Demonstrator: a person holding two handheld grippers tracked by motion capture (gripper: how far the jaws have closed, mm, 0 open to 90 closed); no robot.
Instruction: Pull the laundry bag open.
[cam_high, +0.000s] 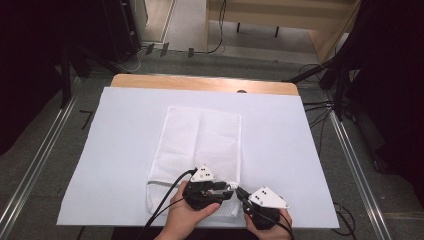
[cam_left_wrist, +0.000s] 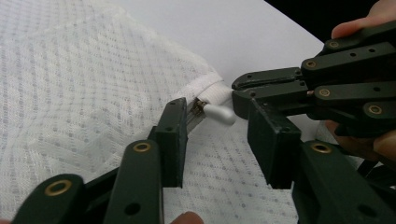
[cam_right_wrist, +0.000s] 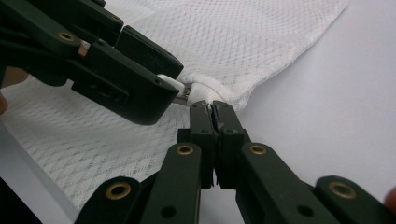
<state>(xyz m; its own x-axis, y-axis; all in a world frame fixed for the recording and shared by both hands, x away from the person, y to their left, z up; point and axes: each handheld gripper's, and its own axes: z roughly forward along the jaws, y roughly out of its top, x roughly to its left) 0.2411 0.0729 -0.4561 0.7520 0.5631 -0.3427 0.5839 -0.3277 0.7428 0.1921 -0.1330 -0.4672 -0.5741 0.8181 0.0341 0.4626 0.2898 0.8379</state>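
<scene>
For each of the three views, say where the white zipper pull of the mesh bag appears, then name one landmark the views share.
High view: too small to make out; it would sit at the mesh bag's near right corner, between the two claws.
Left gripper view: zipper pull at centre, between the left claw's open jaws.
Right gripper view: zipper pull left of centre, above the shut right claw.
Shared landmark: the bag's white hemmed corner.

Both hands enter at the bottom edge close together, the black two-jaw left gripper (cam_high: 226, 190) with jaws parted and angled right, the black two-jaw right gripper (cam_high: 241, 193) beside it, jaws pressed together.
</scene>
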